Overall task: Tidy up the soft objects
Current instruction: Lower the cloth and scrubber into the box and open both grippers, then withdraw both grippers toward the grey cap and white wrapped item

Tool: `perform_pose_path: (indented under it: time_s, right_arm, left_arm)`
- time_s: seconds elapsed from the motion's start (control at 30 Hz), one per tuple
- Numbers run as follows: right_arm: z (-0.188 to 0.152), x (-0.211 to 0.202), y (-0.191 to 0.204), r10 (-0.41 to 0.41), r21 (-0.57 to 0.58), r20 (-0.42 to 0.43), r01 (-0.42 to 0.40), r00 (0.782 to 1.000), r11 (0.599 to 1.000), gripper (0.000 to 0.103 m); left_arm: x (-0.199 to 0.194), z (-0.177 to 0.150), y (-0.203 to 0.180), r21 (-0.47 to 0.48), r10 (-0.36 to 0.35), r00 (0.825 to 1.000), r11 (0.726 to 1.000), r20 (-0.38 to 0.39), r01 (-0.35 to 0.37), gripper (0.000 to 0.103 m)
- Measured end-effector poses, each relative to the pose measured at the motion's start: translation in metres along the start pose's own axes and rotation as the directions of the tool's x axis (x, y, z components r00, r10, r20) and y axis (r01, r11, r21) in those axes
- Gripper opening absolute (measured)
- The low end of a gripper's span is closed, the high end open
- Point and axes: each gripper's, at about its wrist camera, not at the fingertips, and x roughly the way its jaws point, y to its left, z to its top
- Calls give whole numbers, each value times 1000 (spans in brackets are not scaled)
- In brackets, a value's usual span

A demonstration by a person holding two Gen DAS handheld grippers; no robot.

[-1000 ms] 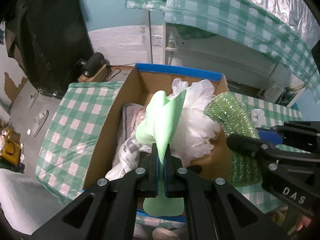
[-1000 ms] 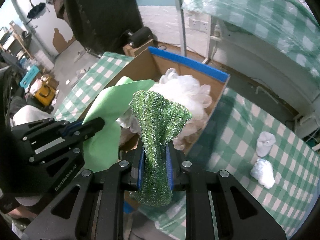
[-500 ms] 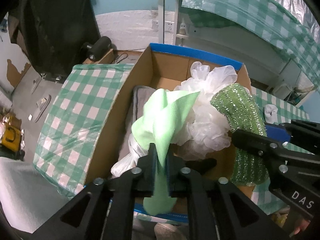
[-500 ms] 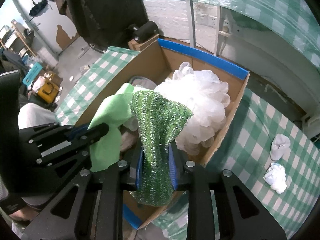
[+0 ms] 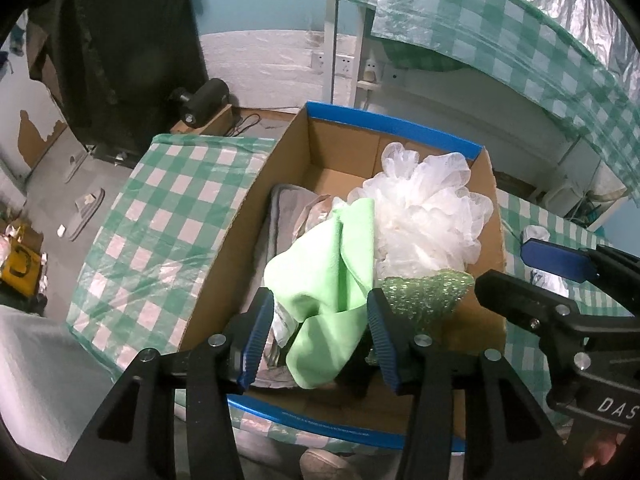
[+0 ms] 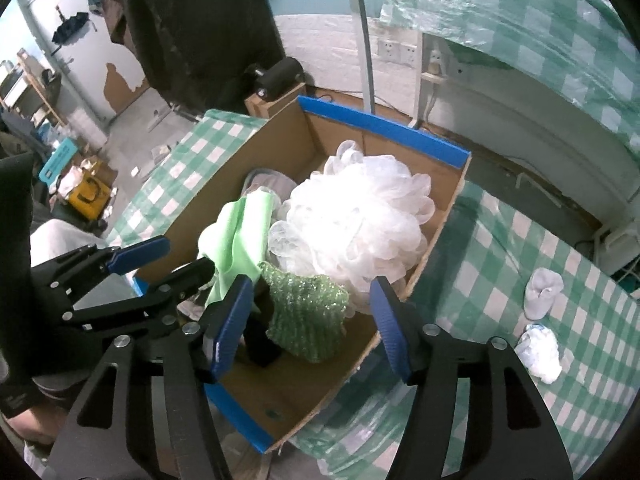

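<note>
Release step: left gripper (image 5: 320,328) and right gripper (image 6: 312,320), jaws just opening and gripping nothing, are letting light green cloth (image 5: 324,280) and glittery green scrubber (image 6: 306,316) settle below into cardboard box (image 6: 384,128); withdrawing toward 2 white items (image 6: 540,320) is probably following.

Gray cloth (image 5: 285,216) mostly hidden.
</note>
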Motion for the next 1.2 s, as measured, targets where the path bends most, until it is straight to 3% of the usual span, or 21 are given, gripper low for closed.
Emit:
perform_pose_path:
  time_s: [0.27, 0.4, 0.67, 0.93, 1.0, 1.2]
  right_arm:
    - [-4, -13, -15, -14, 30, 22, 13, 1000, 999, 62]
    - [-7, -21, -24, -26, 50, 35, 25, 999, 998, 63]
    - [-18, -40, -58, -70, 112, 55, 63, 996, 992, 63]
    - [-34, -61, -96, -106, 192, 68, 91, 992, 977, 64]
    - [-38, -66, -104, -116, 203, 70, 99, 991, 974, 68]
    - [-49, -79, -125, -139, 229, 75, 119, 987, 966, 69]
  left_arm:
    - [-8, 3, -18, 33, -19, 1000, 999, 19, 18, 53]
    - [-13, 5, -33, 55, -29, 999, 998, 39, 27, 68]
    - [-18, 6, -68, 125, -51, 997, 991, 50, 44, 68]
    - [-22, 5, -100, 178, -57, 997, 983, 59, 45, 77]
    - [-22, 4, -107, 193, -54, 997, 980, 58, 42, 80]
    - [-19, 3, -127, 222, -50, 997, 974, 53, 37, 81]
